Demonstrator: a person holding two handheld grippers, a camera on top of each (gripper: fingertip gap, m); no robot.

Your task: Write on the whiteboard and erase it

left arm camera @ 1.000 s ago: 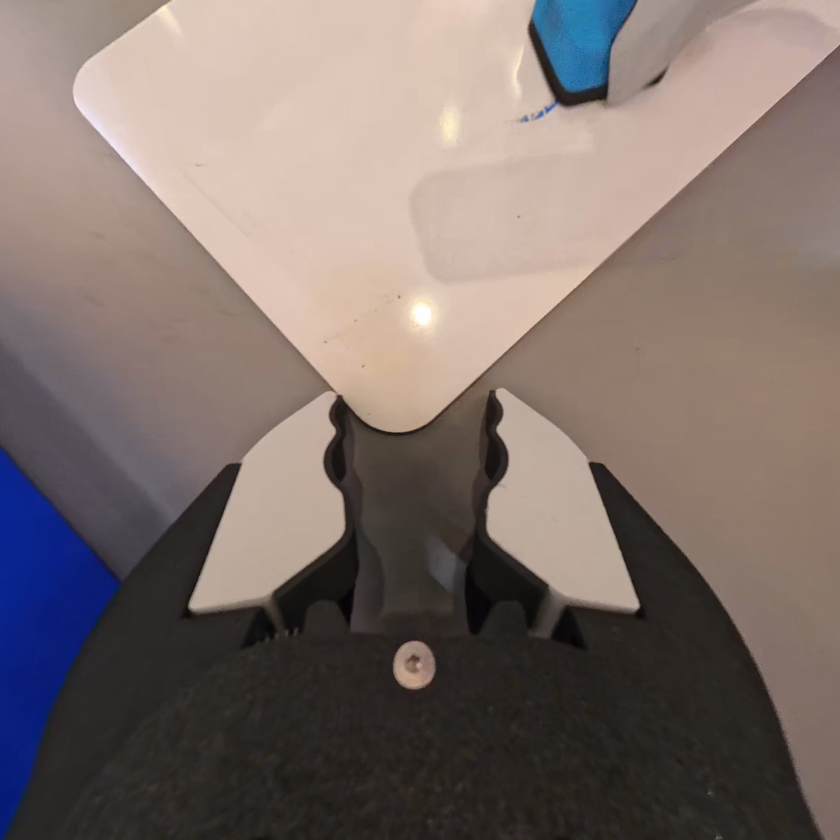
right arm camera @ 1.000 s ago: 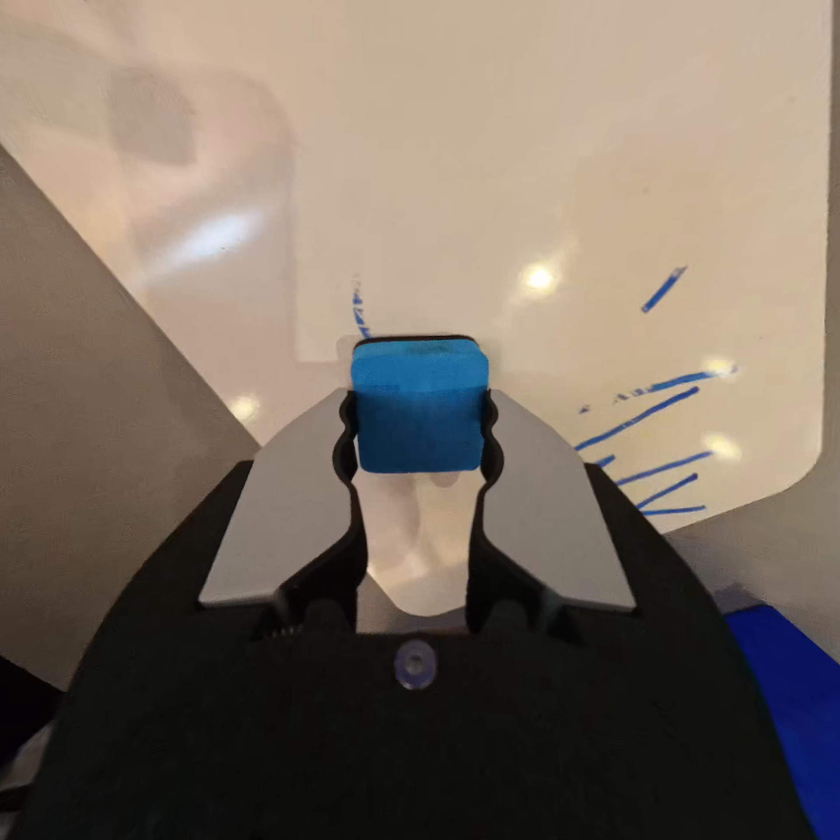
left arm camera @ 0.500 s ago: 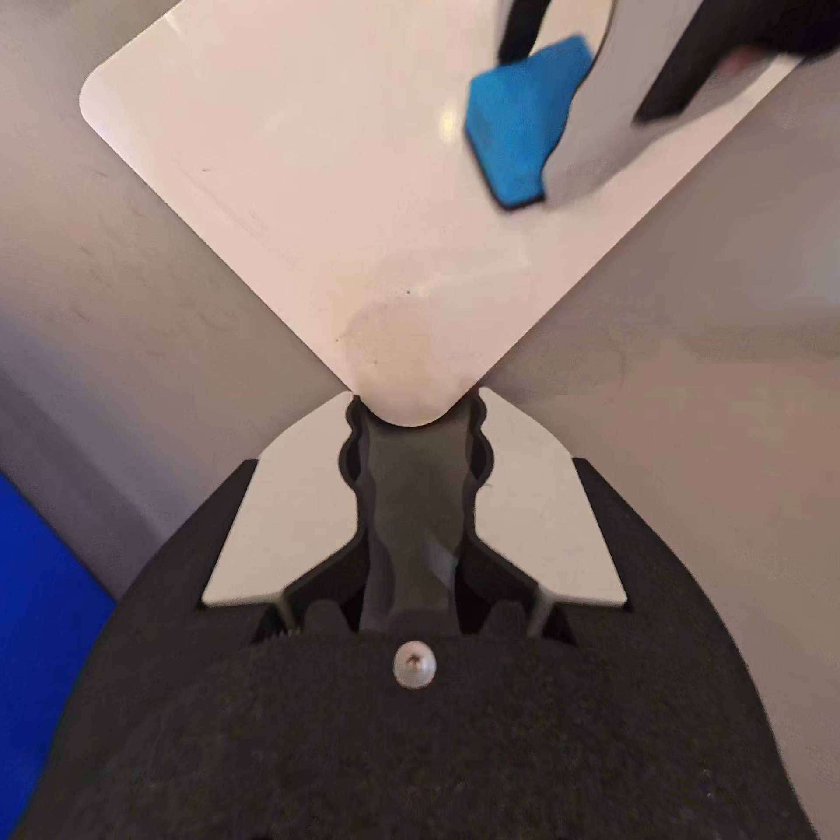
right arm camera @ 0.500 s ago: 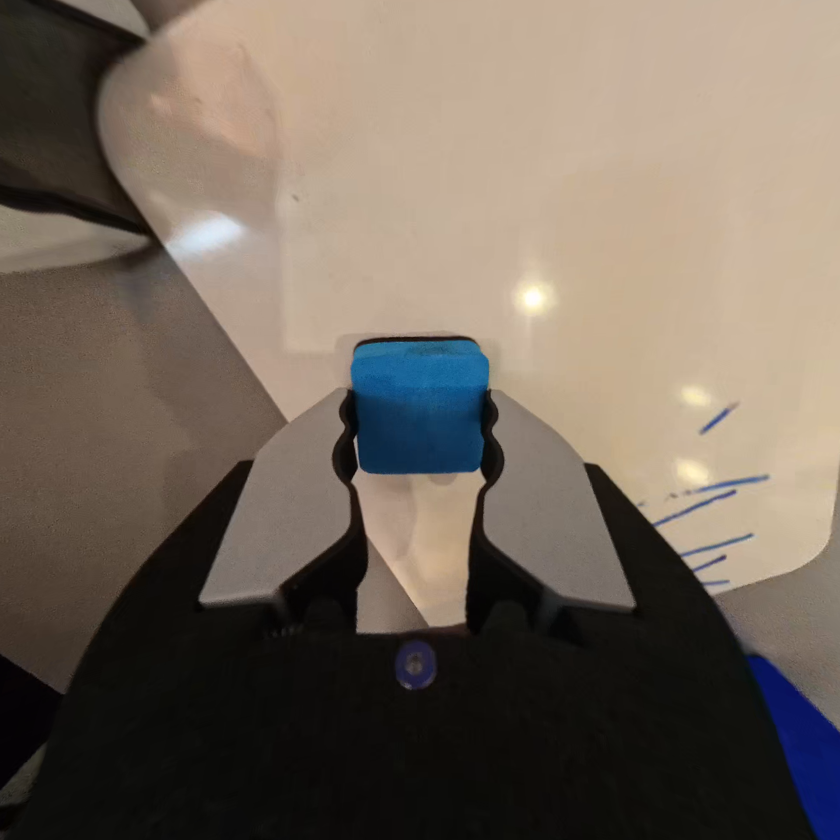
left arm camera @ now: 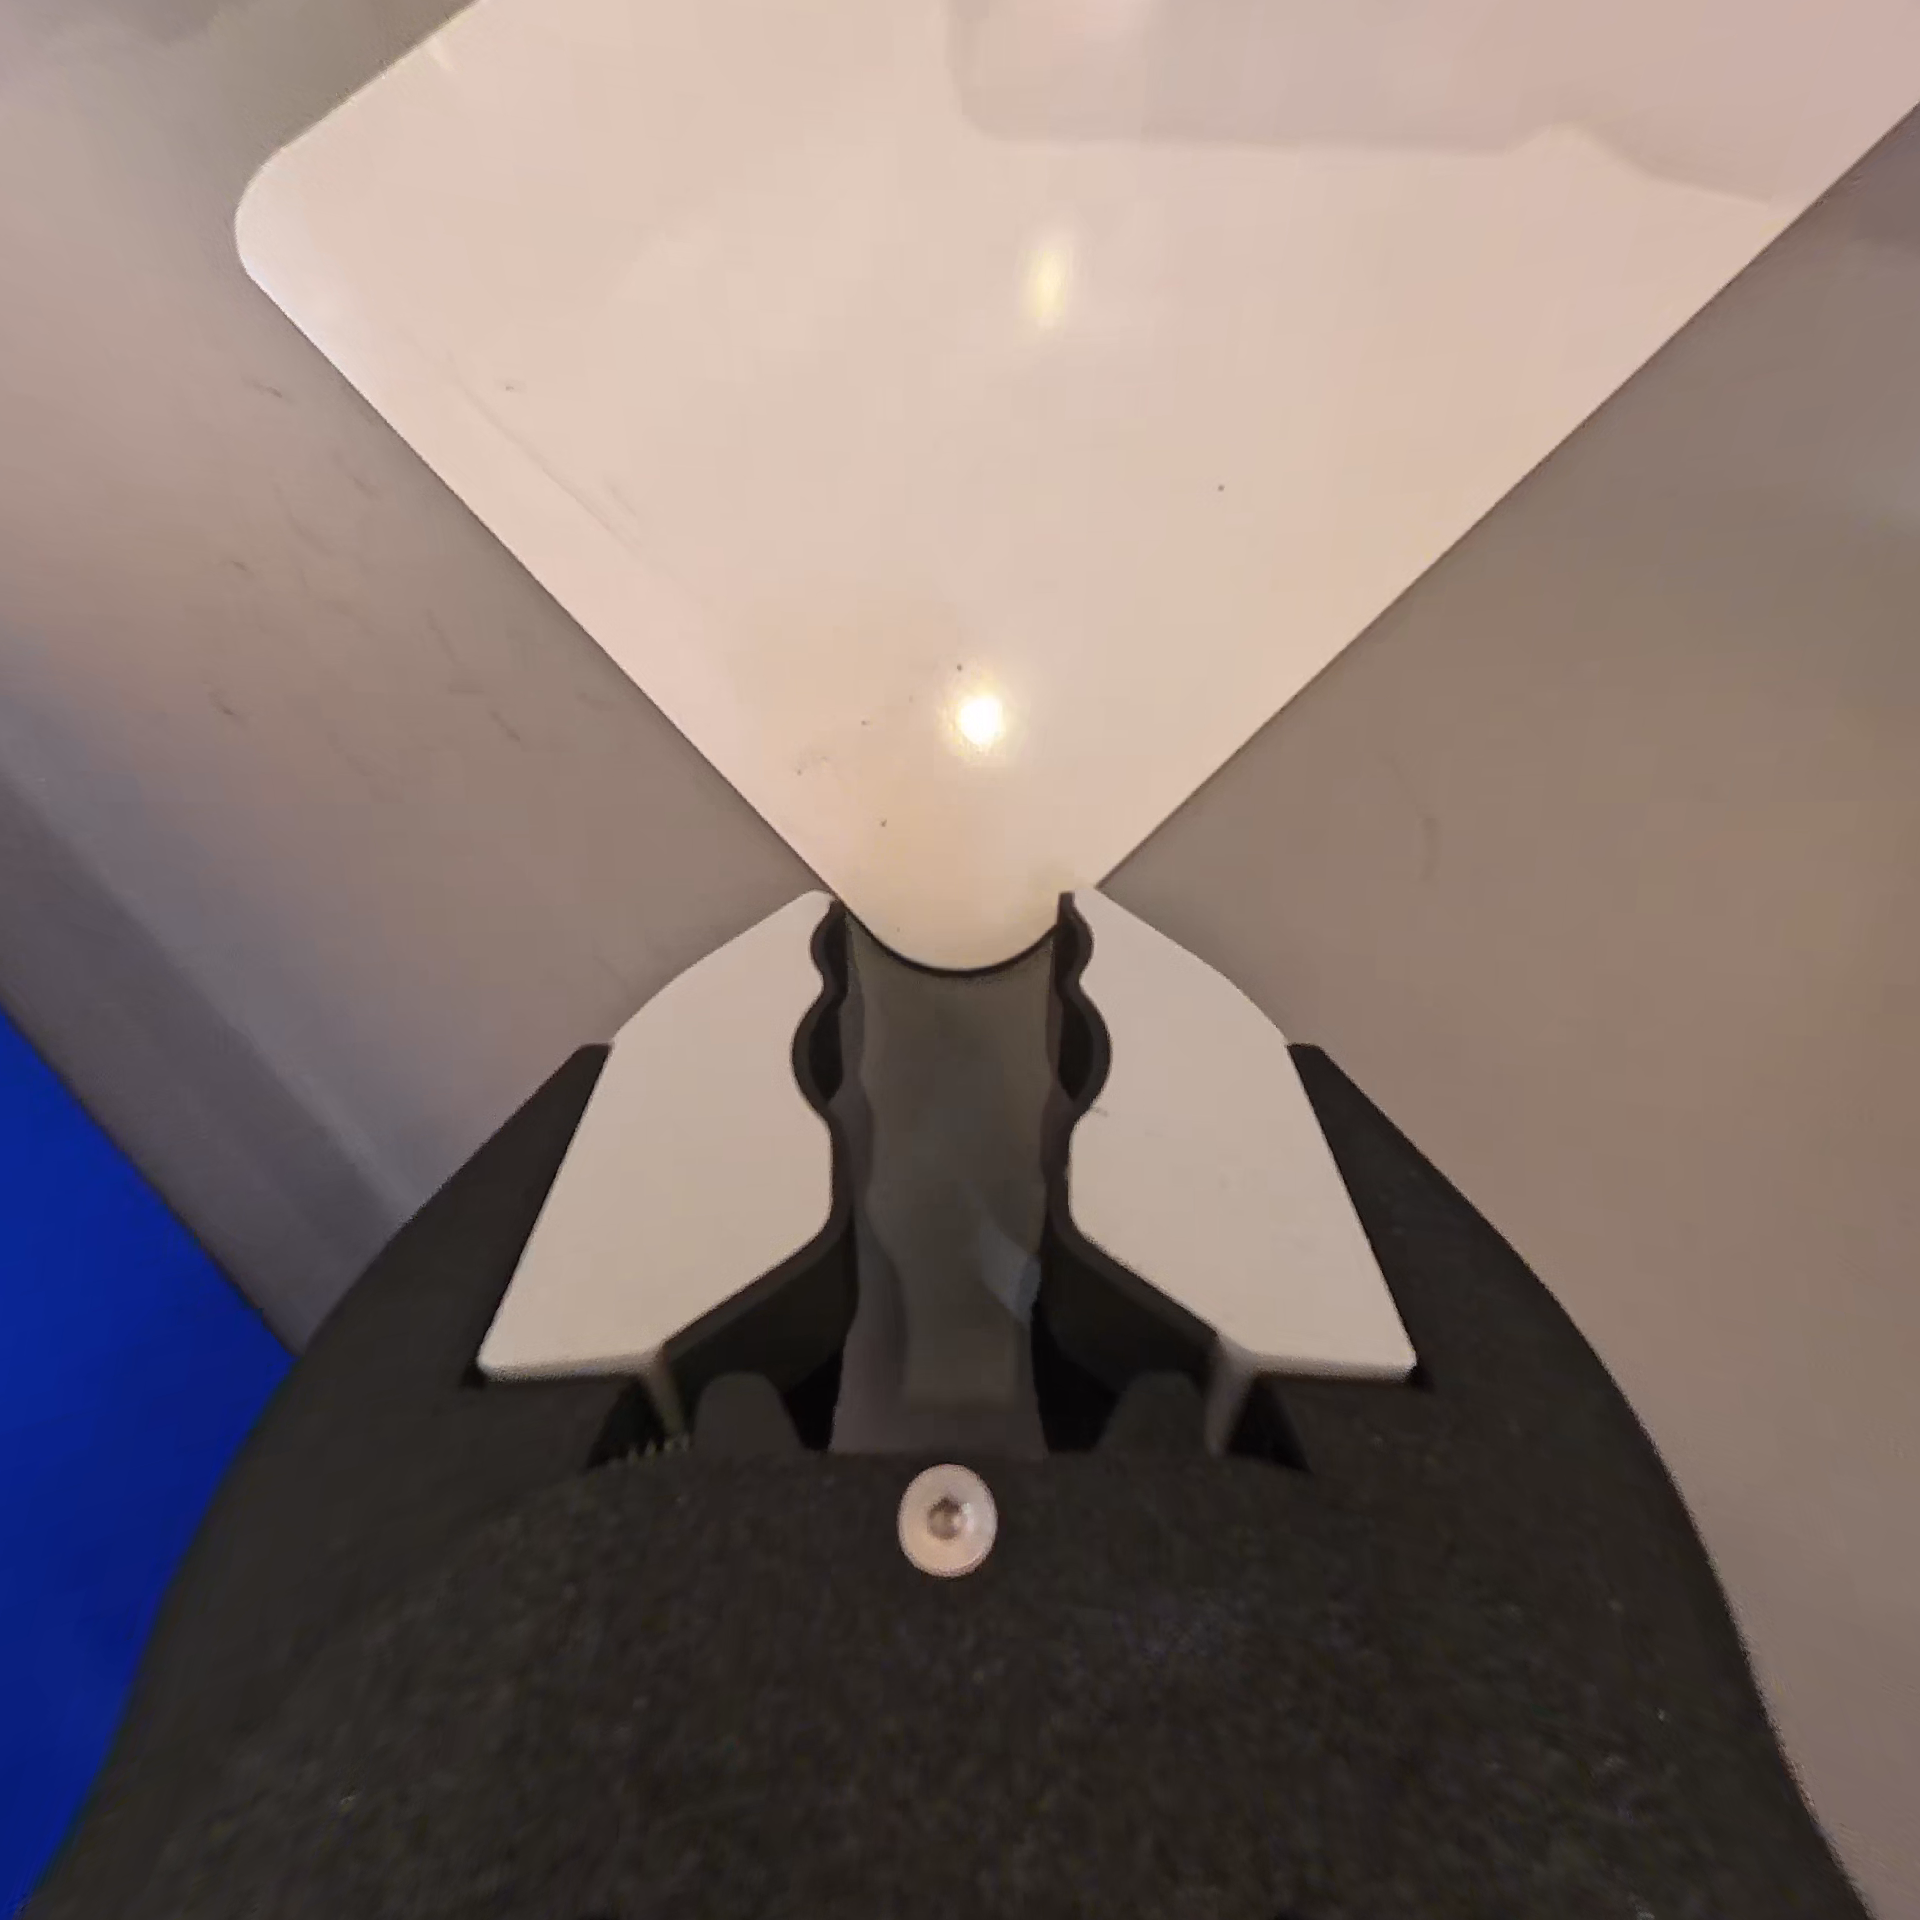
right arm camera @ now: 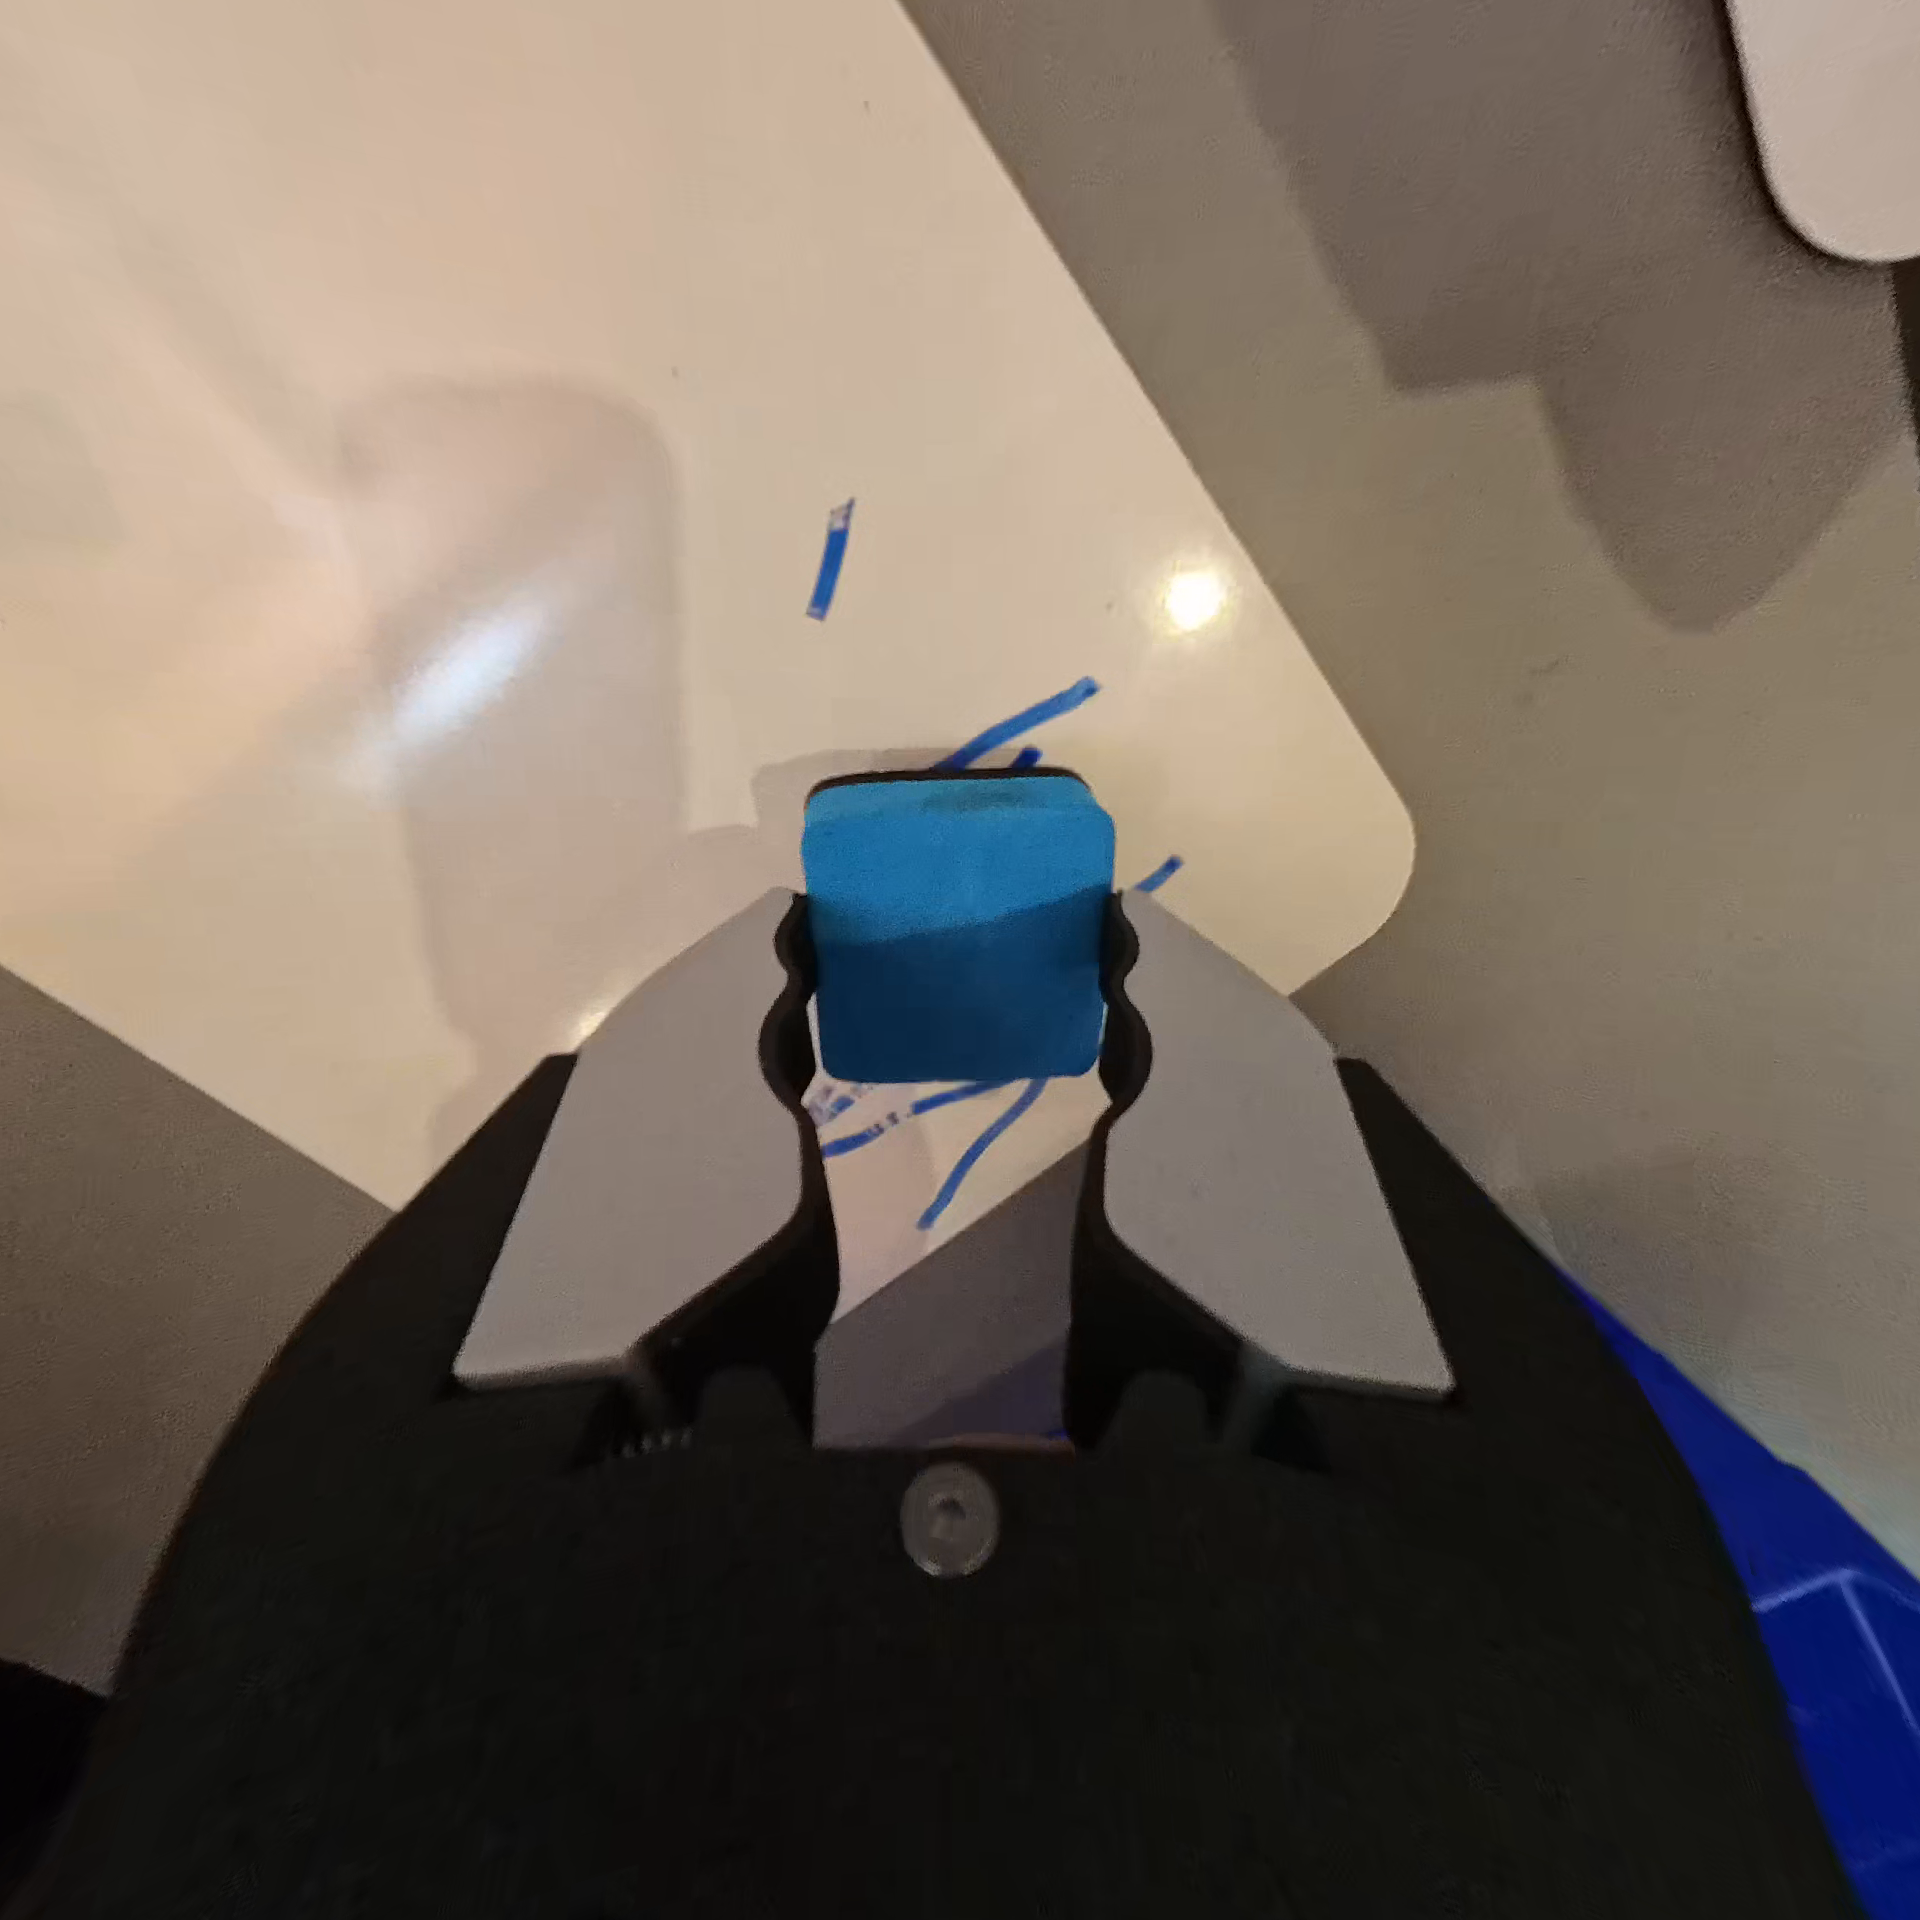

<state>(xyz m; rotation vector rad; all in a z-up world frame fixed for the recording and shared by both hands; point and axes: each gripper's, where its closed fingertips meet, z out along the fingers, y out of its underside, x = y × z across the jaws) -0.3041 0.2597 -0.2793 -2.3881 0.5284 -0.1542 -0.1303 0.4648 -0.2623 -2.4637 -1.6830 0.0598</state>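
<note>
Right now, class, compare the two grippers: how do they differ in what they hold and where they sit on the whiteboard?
The right gripper is shut on the blue eraser; the left gripper holds nothing, its jaws apart at a corner of the whiteboard. Blue marker strokes lie around the right gripper; the board near the left gripper shows none. Both have grey fingers on black bodies.

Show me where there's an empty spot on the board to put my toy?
The flat white whiteboard is bare across its middle, from the rounded corner between the left gripper fingers upward. It is crowded near the other rounded corner: blue marker strokes surround the blue foam eraser that the right gripper holds.
</note>
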